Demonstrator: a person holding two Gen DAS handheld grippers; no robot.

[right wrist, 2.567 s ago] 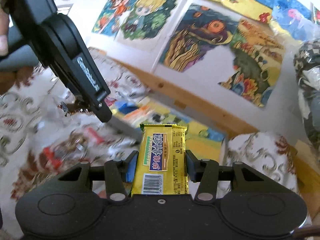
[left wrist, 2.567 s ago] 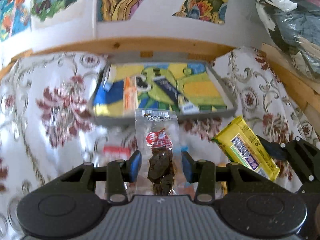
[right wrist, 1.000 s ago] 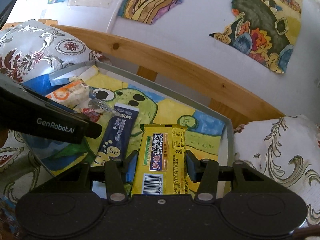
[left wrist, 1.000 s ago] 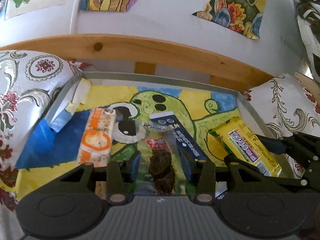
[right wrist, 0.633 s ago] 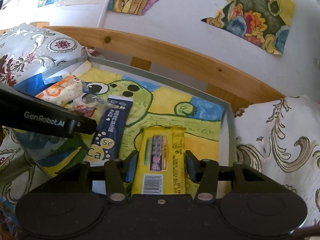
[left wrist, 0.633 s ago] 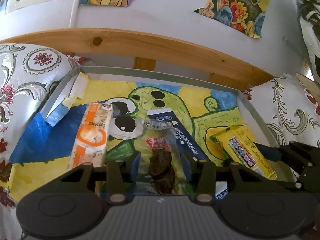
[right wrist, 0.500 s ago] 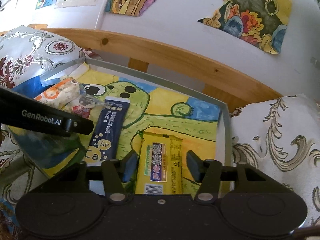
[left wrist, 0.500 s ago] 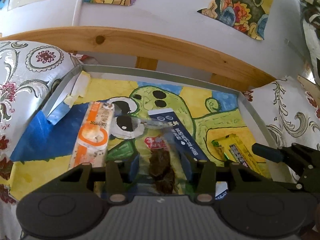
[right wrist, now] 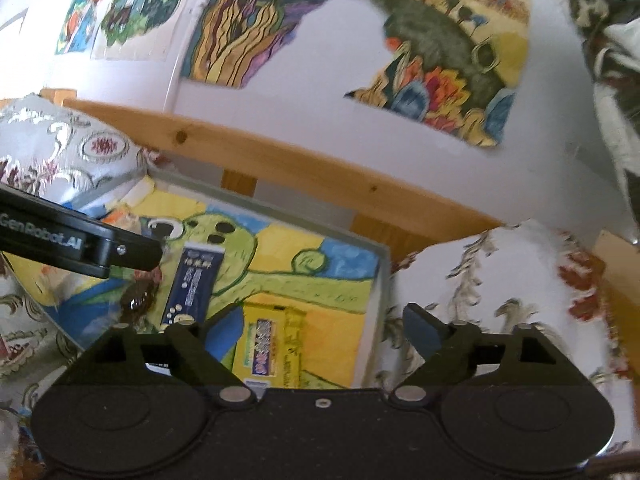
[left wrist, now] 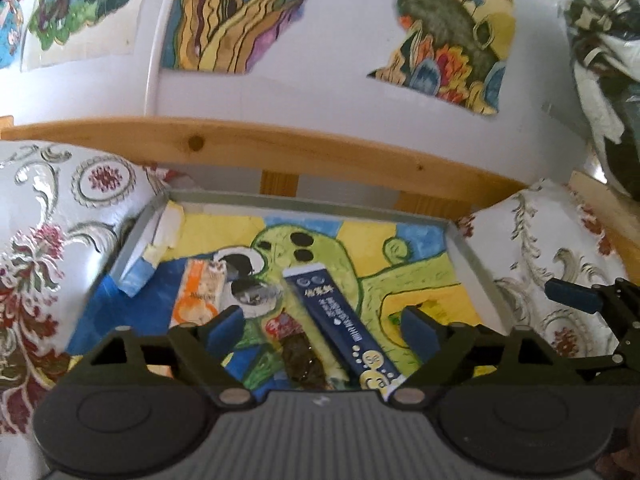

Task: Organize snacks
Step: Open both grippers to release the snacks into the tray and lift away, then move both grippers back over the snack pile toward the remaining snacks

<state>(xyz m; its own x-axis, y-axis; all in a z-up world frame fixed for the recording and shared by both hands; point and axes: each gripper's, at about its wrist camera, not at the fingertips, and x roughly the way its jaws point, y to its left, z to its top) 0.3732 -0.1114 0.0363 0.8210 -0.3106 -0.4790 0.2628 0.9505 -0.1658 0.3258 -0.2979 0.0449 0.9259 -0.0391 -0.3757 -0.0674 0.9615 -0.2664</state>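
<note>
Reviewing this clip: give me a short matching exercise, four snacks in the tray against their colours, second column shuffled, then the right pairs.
Snacks:
1. Packet nearest the tray's right wall
2. Long stick pack in the middle
3. Clear pack under the left gripper
4. Packet farthest left

Colours:
A. dark brown contents, red label
B. orange and white
C. yellow
D. navy blue

Pairs: 1-C, the yellow packet; 2-D, the navy stick; 3-A, the clear pack; 4-B, the orange packet.
</note>
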